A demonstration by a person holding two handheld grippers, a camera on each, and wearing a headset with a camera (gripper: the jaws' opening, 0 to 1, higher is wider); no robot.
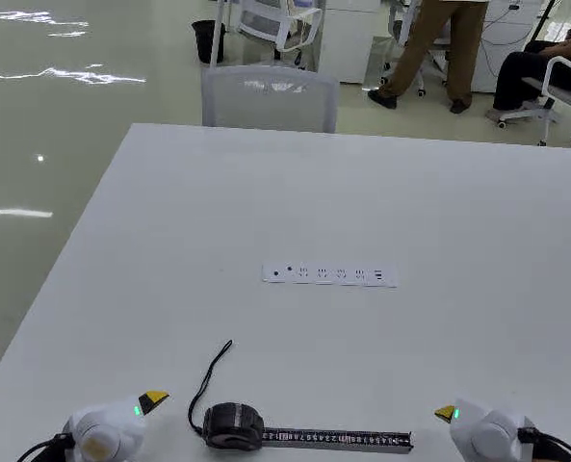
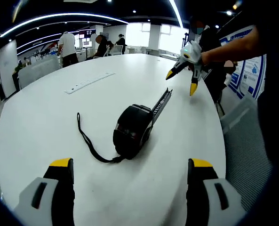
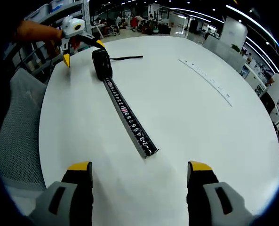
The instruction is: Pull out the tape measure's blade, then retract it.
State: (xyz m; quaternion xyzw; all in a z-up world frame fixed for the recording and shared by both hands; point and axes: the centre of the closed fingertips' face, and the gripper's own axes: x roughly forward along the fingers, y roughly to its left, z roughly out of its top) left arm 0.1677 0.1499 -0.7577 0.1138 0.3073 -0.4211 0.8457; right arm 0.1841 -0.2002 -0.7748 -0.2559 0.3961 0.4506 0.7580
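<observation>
Tape measure (image 1: 232, 426) first: found it lying on the white table (image 1: 458, 212), close to the near edge, right between the two grippers and touched by neither. Saw its blade (image 1: 338, 440) drawn out flat across the tabletop toward the right gripper (image 3: 139, 165), numbered face up, hooked end stopped just short of those jaws. Spotted the black wrist strap (image 1: 208, 375) trailing away from the case toward the table's middle. Caught the left gripper (image 2: 131, 163) held beside the case, yellow-tipped jaws spread wide apart, clamped on nothing. Found the right one much the same, jaws parted and holding nothing, aimed along the blade's length. Noted a white power strip (image 1: 329, 274) lying mid-table, well apart from the tape. Picked out a grey mesh chair (image 1: 271, 96) pushed up against the far edge. Made out a black bin (image 1: 208, 40) on the floor beyond it; could not tell what sat inside from that angle.
</observation>
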